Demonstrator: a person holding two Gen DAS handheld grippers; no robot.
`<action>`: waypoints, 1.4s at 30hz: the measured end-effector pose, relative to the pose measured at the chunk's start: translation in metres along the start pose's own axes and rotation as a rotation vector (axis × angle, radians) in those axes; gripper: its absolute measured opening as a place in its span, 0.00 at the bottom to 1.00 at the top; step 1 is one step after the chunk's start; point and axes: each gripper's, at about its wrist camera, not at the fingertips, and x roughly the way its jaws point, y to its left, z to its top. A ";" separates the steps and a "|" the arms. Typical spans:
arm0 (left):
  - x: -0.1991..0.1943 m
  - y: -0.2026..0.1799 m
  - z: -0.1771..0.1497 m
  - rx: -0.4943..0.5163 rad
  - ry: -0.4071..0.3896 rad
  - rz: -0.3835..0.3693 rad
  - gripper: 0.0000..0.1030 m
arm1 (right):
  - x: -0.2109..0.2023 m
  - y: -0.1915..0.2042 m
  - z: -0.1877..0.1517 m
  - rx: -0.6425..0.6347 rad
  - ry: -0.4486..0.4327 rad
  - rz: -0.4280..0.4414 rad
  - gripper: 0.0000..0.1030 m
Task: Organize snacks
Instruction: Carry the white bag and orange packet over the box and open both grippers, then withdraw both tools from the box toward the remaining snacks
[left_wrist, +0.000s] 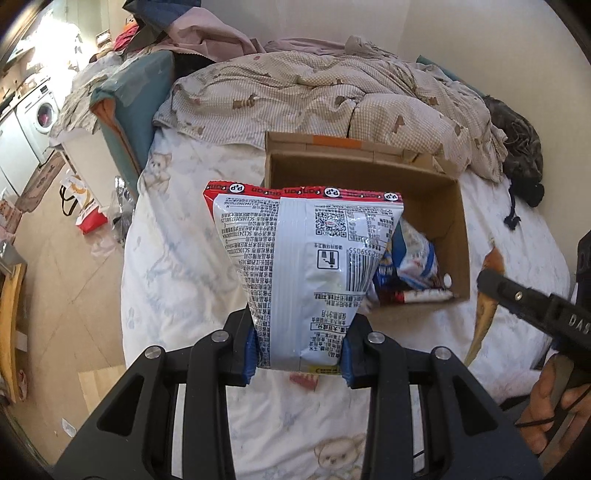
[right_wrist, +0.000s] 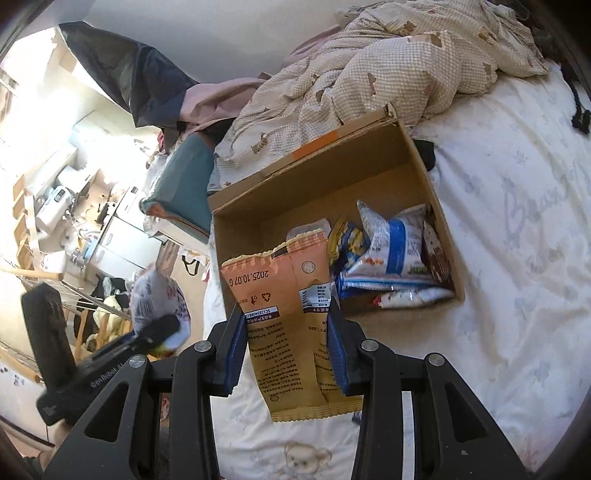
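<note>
Bed: white bear-print sheet, checked quilt heaped at 12 o'clock
Floor: pale tiles, 9 o'clock
Washing machine: 10 o'clock, sunlit
Wall: plain cream

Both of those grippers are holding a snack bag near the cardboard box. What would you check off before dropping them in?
1. Left gripper clamped on the white snack bag: ok, pads pinch its lower end.
2. Right gripper clamped on the orange snack bag: ok.
3. Cardboard box open on top: ok, flaps out of the way.
4. Room inside the box: ok, packets crowd one end while the other end's floor is bare.
5. Bags above the opening: cannot tell, both look short of the near rim.
6. Grippers clear of each other: ok, apart in both views.
</note>
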 end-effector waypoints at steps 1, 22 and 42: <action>0.005 -0.001 0.007 0.000 0.006 0.003 0.29 | 0.005 0.001 0.004 -0.006 0.002 -0.006 0.39; 0.087 -0.015 0.025 0.020 0.023 0.003 0.30 | 0.078 -0.019 0.046 0.029 -0.039 -0.061 0.42; 0.075 -0.016 0.020 -0.001 0.006 -0.047 0.85 | 0.072 -0.015 0.044 0.011 -0.018 -0.100 0.81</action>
